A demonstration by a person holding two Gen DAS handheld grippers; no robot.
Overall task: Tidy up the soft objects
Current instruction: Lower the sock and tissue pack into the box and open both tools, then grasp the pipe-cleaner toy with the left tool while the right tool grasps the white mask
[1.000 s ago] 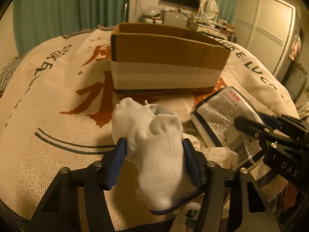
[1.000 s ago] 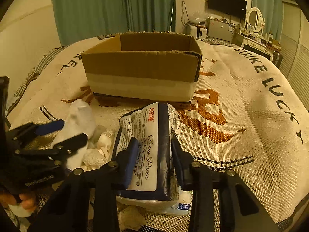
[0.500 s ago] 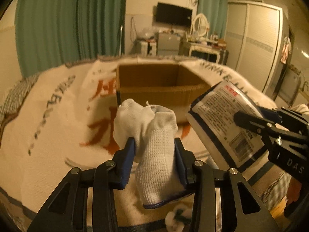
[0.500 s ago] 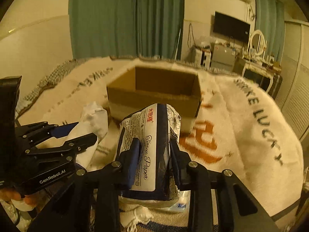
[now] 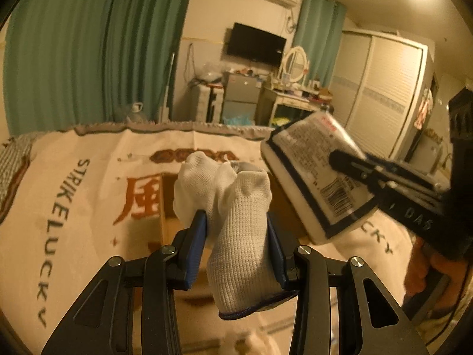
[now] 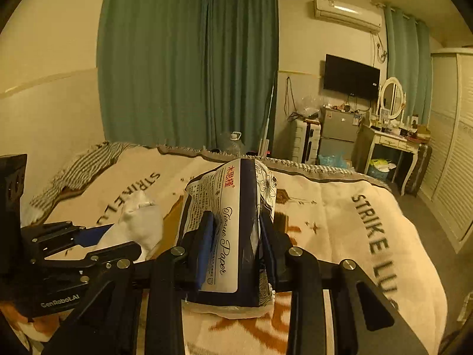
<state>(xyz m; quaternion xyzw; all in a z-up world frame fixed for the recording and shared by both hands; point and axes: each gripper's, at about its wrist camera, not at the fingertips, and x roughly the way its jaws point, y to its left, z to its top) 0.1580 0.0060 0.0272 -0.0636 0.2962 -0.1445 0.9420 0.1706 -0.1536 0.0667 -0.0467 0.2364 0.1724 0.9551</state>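
Observation:
My left gripper [image 5: 235, 236] is shut on a white sock bundle [image 5: 236, 222] and holds it in the air above the brown cardboard box [image 5: 169, 204], which is mostly hidden behind the sock. My right gripper [image 6: 236, 236] is shut on a white and navy tissue paper pack [image 6: 233, 224], also raised over the box [image 6: 170, 224]. The pack shows in the left wrist view [image 5: 316, 177] to the right of the sock. The sock [image 6: 139, 222] and the left gripper [image 6: 97, 242] show in the right wrist view at the left.
A cream blanket [image 5: 74, 177] with "STRIKE LUCKY" lettering covers the bed. A pale soft item [image 5: 260, 343] lies blurred below the left gripper. Green curtains [image 6: 189, 68], a dressing table [image 6: 393, 142] and a wardrobe [image 6: 452, 148] stand beyond the bed.
Both grippers rose from the blanket with the sock and the tissue pack and moved forward, over the box. The box went from in front of them to beneath them.

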